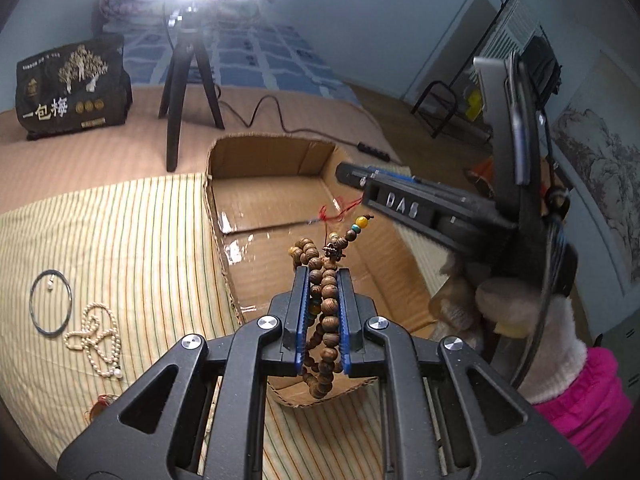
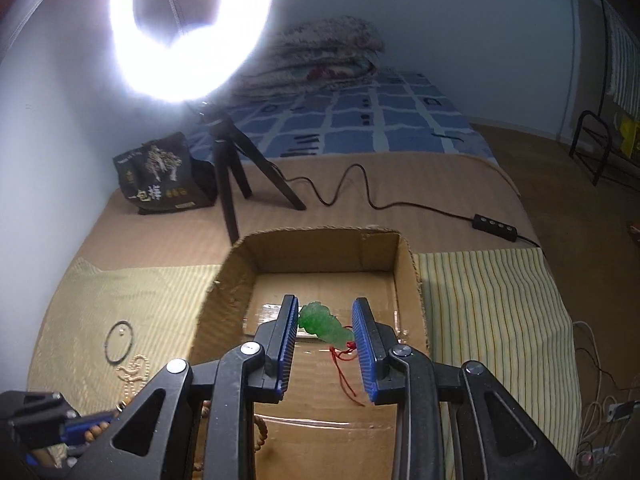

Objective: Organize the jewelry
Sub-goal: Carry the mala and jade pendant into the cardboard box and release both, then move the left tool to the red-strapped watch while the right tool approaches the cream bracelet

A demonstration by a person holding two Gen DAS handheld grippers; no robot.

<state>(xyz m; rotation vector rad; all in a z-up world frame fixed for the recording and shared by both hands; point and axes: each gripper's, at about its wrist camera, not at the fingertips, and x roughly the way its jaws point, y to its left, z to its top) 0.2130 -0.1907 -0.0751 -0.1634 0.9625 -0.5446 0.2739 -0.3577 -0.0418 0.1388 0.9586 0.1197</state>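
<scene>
Left wrist: jaws grasp brown wooden bead strand (image 1: 325,300); right jaws clench green pendant (image 2: 324,325).

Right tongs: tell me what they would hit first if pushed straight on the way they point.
Probably the floor of the cardboard box. The right tongs, shut on the green pendant, point down into the open box, and nothing else shows in that line. Depth is hard to judge.
</scene>
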